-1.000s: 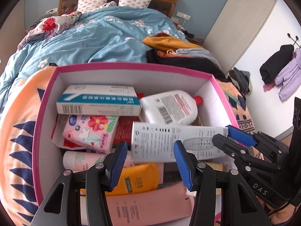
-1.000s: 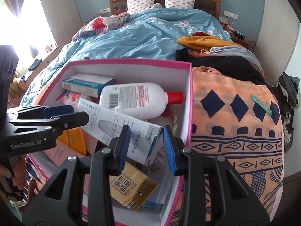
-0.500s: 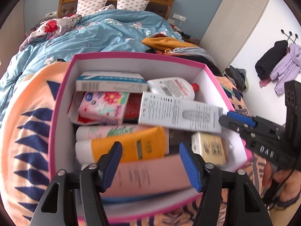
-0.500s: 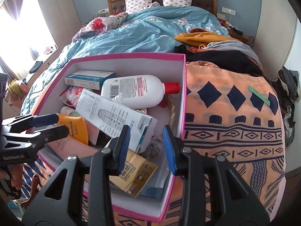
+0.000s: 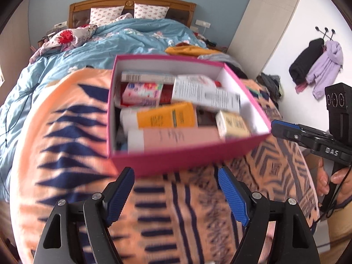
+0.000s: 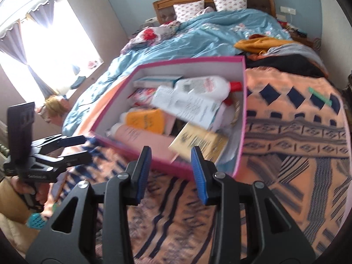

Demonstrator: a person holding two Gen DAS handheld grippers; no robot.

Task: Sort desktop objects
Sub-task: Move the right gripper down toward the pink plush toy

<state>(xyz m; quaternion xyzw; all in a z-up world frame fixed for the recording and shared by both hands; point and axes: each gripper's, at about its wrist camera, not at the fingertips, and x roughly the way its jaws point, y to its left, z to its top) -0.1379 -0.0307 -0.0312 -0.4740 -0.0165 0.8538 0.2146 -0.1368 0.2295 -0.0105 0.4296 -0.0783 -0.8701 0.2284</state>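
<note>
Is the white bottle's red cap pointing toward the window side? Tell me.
No: the white bottle lies with its red cap pointing away from the window.

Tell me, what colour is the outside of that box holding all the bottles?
Bright pink outside, white inside: the box shows best in the left wrist view.

A wooden headboard (image 5: 132,2) stands against the blue wall (image 5: 220,0); a bright curtained window (image 6: 50,50) lights the bed (image 6: 220,33).
</note>
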